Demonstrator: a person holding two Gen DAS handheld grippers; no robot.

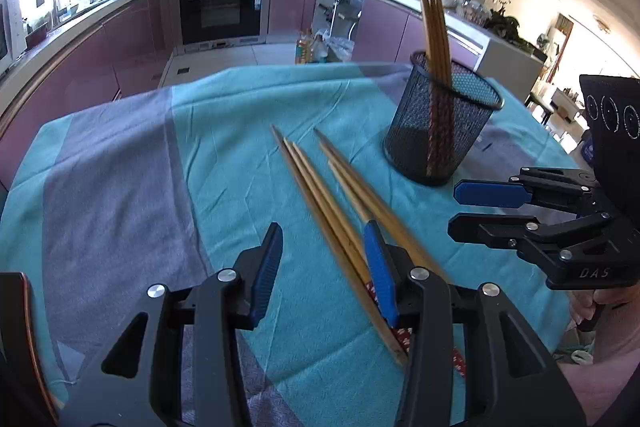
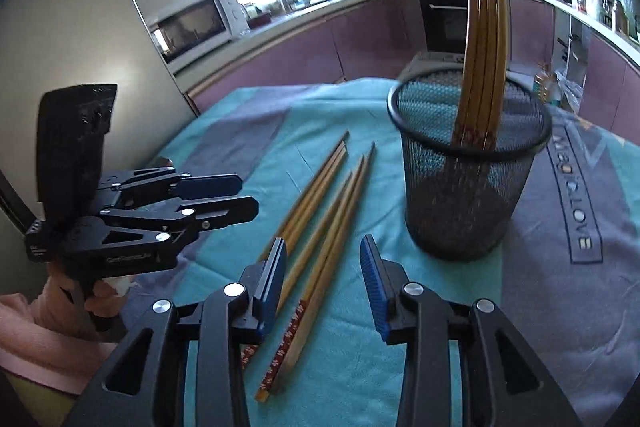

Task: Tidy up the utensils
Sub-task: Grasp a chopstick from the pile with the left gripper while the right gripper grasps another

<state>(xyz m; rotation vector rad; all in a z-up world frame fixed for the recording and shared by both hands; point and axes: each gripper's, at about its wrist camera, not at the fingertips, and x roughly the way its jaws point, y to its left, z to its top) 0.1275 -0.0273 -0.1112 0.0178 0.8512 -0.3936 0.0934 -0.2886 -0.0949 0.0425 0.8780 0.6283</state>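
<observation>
Several loose wooden chopsticks (image 1: 328, 203) with red patterned ends lie on the teal tablecloth (image 1: 240, 131); they also show in the right wrist view (image 2: 320, 227). A black mesh holder (image 1: 440, 127) stands upright to their right with several chopsticks (image 1: 434, 23) leaning in it; it also shows in the right wrist view (image 2: 468, 163). My left gripper (image 1: 322, 247) is open and empty above the loose chopsticks' near ends. My right gripper (image 2: 323, 255) is open and empty over the same chopsticks, and shows from the side in the left wrist view (image 1: 456, 207).
The table's far edge (image 1: 280, 71) drops to the kitchen floor. Purple cabinets and an oven (image 1: 220, 7) stand beyond. A microwave (image 2: 192, 23) sits on the counter at left. A dark chair back (image 1: 16, 327) is at the table's near left.
</observation>
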